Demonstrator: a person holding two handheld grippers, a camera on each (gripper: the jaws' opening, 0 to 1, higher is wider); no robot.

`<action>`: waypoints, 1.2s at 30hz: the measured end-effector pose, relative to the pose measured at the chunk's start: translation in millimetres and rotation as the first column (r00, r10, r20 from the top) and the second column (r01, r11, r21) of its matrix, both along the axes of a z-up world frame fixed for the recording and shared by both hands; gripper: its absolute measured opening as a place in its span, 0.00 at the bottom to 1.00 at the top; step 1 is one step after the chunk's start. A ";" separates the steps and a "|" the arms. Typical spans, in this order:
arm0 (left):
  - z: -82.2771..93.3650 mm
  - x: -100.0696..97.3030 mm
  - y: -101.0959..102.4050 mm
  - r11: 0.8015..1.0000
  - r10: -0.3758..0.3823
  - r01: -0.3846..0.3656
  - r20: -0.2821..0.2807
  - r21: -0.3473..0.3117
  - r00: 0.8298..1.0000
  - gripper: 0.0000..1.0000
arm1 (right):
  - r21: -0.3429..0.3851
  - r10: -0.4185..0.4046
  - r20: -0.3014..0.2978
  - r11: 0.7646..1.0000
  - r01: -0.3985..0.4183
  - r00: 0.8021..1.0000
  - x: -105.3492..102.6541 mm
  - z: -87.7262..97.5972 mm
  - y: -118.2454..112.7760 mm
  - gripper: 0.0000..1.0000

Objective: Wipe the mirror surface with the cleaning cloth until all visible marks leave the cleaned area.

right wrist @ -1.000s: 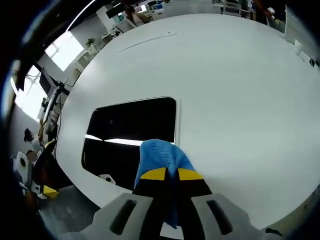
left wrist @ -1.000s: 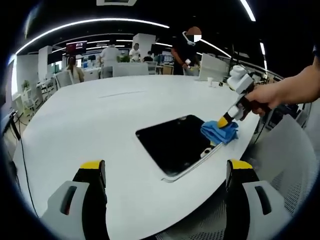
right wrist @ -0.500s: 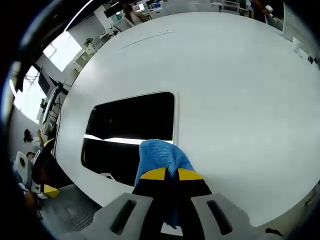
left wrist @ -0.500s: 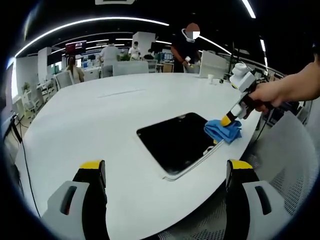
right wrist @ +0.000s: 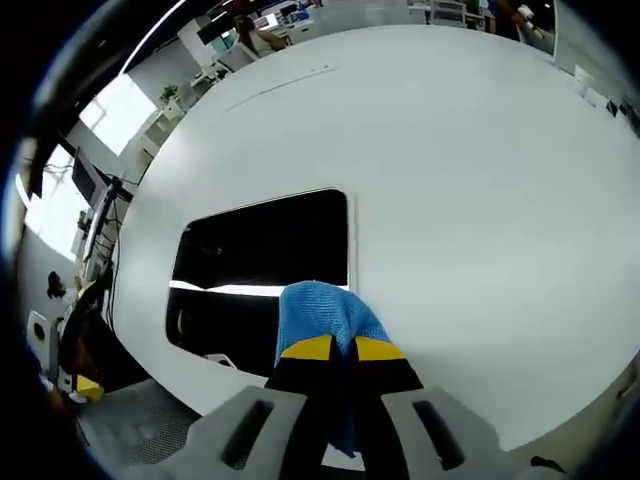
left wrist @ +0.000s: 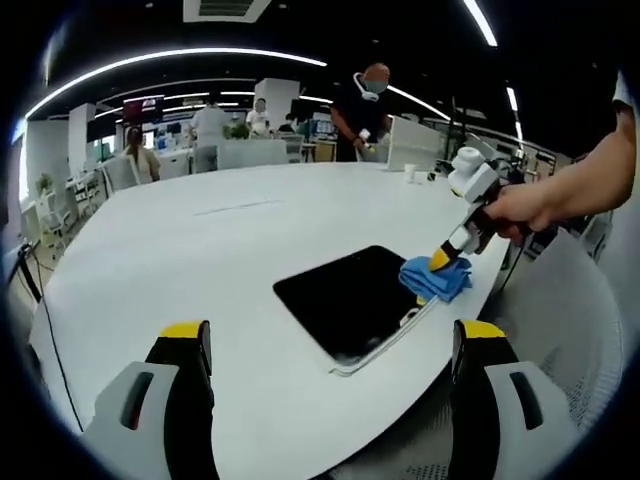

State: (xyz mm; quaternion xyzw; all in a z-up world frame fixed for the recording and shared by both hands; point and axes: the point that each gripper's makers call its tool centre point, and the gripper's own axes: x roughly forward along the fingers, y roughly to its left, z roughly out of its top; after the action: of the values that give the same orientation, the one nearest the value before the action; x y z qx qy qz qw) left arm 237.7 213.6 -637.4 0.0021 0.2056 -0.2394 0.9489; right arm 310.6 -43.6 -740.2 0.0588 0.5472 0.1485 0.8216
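Note:
A dark rectangular mirror [left wrist: 352,299] [right wrist: 265,260] lies flat on the white table [left wrist: 180,270], near the table's edge. My right gripper [right wrist: 343,349] [left wrist: 441,259] is shut on a blue cleaning cloth [right wrist: 318,310] [left wrist: 432,277], which rests at the mirror's near corner, partly on the table. A person's hand [left wrist: 540,200] holds that gripper. My left gripper [left wrist: 330,340] stands open over the table's near edge, well short of the mirror, with nothing between its jaws.
The white table [right wrist: 480,180] stretches wide beyond the mirror. Several people [left wrist: 362,100] stand at desks at the far side of the room. Small cups [left wrist: 410,172] sit at the table's far right. A mesh chair back [left wrist: 560,330] is at the right.
The cloth and right gripper have shifted slightly along the mirror's corner. The left view has tilted a little; the left gripper stays open.

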 end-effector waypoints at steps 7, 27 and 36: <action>-5.3 3.4 27.7 0.999 0.036 -0.036 -0.007 0.027 0.999 0.99 | -0.007 -0.010 -0.007 1.000 0.009 1.000 0.0 0.6 1.1 0.00; -11.1 10.5 36.2 1.000 -0.015 0.015 -0.046 0.009 0.999 0.99 | 0.011 -0.013 -0.012 1.000 0.014 1.000 -4.8 1.7 44.0 0.00; -4.9 12.5 39.0 1.000 -0.016 0.016 -0.044 0.006 0.999 0.99 | 0.013 -0.011 -0.012 1.000 0.011 1.000 -7.4 1.8 57.9 0.00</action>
State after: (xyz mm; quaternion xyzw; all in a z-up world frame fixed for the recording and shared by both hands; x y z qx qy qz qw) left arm 250.2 252.6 -642.2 0.0015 0.2274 -0.2463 0.9421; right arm 303.1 14.2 -738.4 0.0684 0.5508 0.1472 0.8187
